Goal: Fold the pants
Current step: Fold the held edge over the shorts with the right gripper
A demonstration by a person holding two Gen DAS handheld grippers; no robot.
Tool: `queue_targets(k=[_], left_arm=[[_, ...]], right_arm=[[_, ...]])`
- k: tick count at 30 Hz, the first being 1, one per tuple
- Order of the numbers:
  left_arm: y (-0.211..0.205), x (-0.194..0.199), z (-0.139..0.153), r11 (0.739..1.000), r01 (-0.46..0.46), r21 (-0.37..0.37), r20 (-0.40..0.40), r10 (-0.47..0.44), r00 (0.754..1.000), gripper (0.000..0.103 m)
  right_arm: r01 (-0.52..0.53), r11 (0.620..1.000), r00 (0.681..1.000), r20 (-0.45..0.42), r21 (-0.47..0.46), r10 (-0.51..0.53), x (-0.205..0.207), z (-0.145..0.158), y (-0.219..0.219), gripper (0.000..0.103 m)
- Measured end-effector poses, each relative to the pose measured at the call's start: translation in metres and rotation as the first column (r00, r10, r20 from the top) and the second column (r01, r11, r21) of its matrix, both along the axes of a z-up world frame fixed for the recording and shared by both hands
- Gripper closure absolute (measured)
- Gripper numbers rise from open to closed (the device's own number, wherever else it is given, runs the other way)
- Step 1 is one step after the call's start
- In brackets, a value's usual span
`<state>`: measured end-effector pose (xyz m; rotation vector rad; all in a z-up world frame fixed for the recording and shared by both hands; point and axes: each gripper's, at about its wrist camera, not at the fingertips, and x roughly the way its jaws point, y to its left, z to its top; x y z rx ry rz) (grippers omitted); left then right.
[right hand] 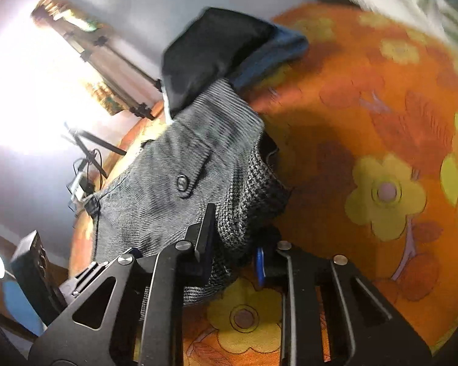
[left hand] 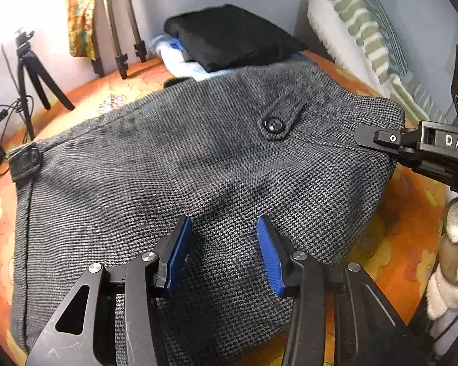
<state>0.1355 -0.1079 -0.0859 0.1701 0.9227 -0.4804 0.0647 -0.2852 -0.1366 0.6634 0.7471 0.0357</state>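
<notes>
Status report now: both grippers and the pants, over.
Left gripper open above grey houndstooth woven pants. Right gripper holds their edge. Black folded cloth lies behind.

Left wrist view close above pants [left hand: 198, 158], right wrist view tilted alongside, both sharing them

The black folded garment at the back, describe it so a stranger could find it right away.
On the orange flowered bedspread, look past the grey houndstooth pants toward the wall. The black folded garment lies on pale blue fabric, the only plain black cloth there.
</notes>
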Motion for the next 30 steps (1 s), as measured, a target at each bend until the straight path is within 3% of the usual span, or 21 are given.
queue_targets(k=[3, 7, 10, 15, 19, 24, 30], left_arm=[[0.009, 0.001, 0.011, 0.997, -0.042, -0.06, 0.026, 0.043, 0.999, 0.061], [0.01, 0.01, -0.011, 0.997, -0.041, -0.072, -0.068, 0.036, 0.997, 0.061], [0.01, 0.009, -0.01, 0.996, -0.036, -0.076, -0.065, 0.031, 0.997, 0.061], [0.048, 0.009, 0.021, 0.967, -0.132, -0.218, -0.092, 0.114, 0.989, 0.061], [0.09, 0.003, 0.052, 0.952, -0.199, -0.233, -0.007, 0.203, 0.979, 0.061], [0.155, 0.001, 0.065, 0.92, -0.313, -0.237, 0.037, 0.33, 0.943, 0.061], [0.233, -0.008, 0.065, 0.842, -0.461, -0.279, 0.016, 0.484, 0.875, 0.061]], right_arm=[[-0.009, 0.999, 0.999, 0.04, -0.052, 0.011, -0.001, 0.016, 0.01, 0.083], [-0.021, 0.994, 0.997, 0.077, -0.111, 0.029, 0.0, 0.033, 0.021, 0.084], [-0.038, 0.989, 0.995, 0.09, -0.146, 0.052, 0.002, 0.042, 0.032, 0.084], [-0.051, 0.975, 0.989, 0.126, -0.215, 0.079, 0.003, 0.058, 0.047, 0.085], [-0.07, 0.962, 0.982, 0.154, -0.264, 0.114, 0.005, 0.071, 0.063, 0.085], [-0.113, 0.929, 0.961, 0.198, -0.353, 0.192, 0.006, 0.089, 0.1, 0.085], [-0.197, 0.856, 0.91, 0.236, -0.479, 0.342, 0.004, 0.107, 0.172, 0.087]])
